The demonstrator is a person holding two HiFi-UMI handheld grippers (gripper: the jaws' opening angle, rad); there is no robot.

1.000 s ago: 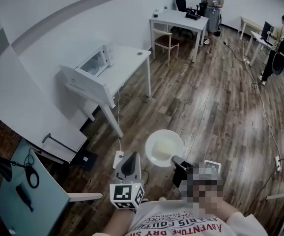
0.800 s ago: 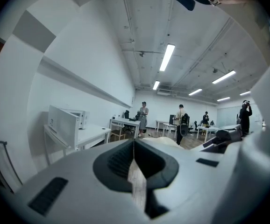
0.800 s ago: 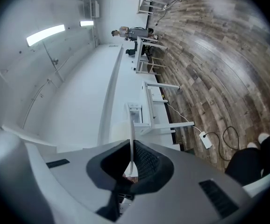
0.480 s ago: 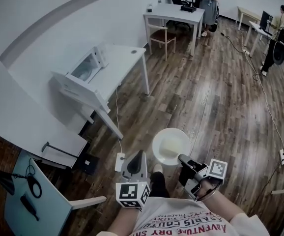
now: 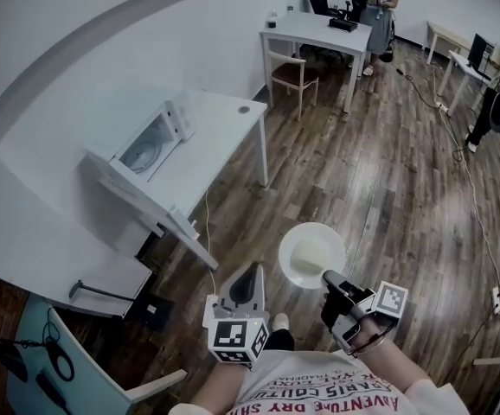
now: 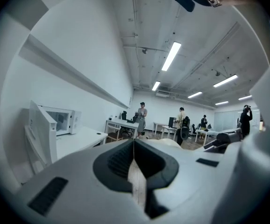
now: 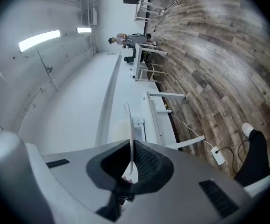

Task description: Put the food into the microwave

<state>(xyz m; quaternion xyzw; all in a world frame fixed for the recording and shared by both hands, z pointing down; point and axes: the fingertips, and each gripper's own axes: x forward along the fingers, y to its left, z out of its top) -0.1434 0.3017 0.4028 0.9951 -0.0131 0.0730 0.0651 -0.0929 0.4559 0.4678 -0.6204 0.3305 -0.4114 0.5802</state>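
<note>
A white plate with a pale flat piece of food on it hangs level over the wood floor. My right gripper is shut on its near rim. In the right gripper view the plate shows edge-on between the jaws. My left gripper is beside the plate on the left, shut and holding nothing, as the left gripper view also shows. The white microwave stands on a white table ahead to the left with its door open. The microwave also appears in the left gripper view.
A second white table with a wooden chair stands farther back, and a person stands beside it. Another person is at desks on the right. A cable runs across the floor. A chair is at bottom left.
Both grippers and the plate have travelled forward across the floor together. The microwave table now lies closer and more to the left. The grip on the plate is unchanged.
</note>
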